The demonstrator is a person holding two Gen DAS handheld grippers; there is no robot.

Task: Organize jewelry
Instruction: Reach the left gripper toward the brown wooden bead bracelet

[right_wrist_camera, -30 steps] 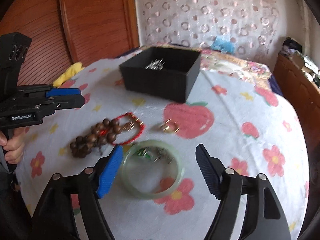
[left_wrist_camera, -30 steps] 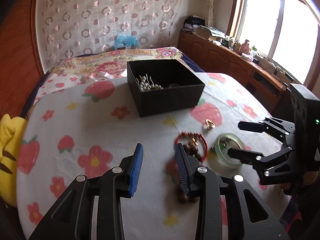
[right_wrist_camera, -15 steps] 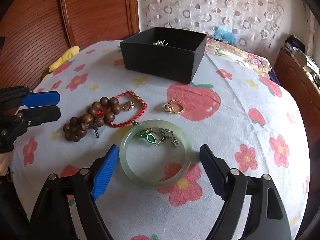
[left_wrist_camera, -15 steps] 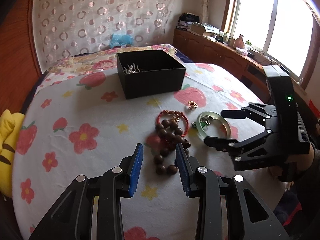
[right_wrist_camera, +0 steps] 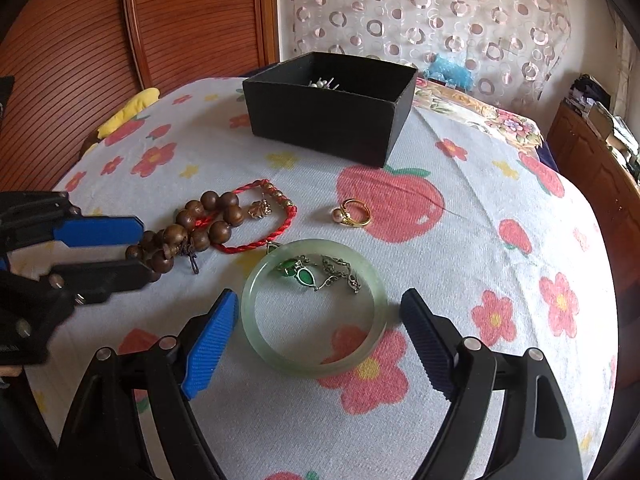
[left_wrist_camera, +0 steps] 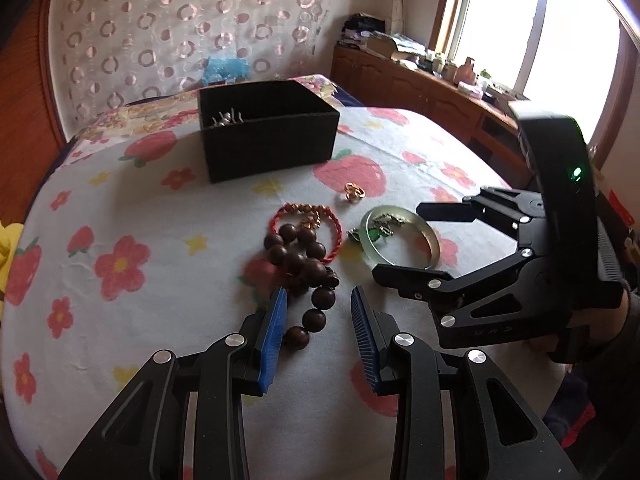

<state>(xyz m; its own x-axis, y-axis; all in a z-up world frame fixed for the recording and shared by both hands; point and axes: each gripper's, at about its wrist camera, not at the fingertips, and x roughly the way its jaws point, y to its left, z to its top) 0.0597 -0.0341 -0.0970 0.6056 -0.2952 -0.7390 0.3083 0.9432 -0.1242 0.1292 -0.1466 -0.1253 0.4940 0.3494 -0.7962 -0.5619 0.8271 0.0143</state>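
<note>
Black box at twelve o'clock on the tabletop, lid off, holding a small cluster of pearl-headed pins against its far left wall; same box and pins at twelve o'clock in the right wrist view. Rest of the box floor hidden by the walls.

Left tongs released, blue pads parted, straddling the near end of a wooden bead bracelet; nearest beads between the fingertips, not gripped. Bead strand running off toward twelve o'clock, overlapping a red cord bracelet with gold beads. Gold ring at one o'clock, near the cord, apart from it.

Right tongs released wide, set around the near half of a pale green jade bangle lying flat on the tabletop; left pad just beside the bangle's rim, right pad a little apart from it. Inside the bangle's ring, toward its far edge, a silver chain with green stones. From these tongs, gold ring at twelve o'clock, red cord bracelet and wooden bead bracelet at ten o'clock, with the left tongs beside the beads at nine o'clock.

Seen from the left wrist, right tongs at two o'clock, spread around the jade bangle.
</note>
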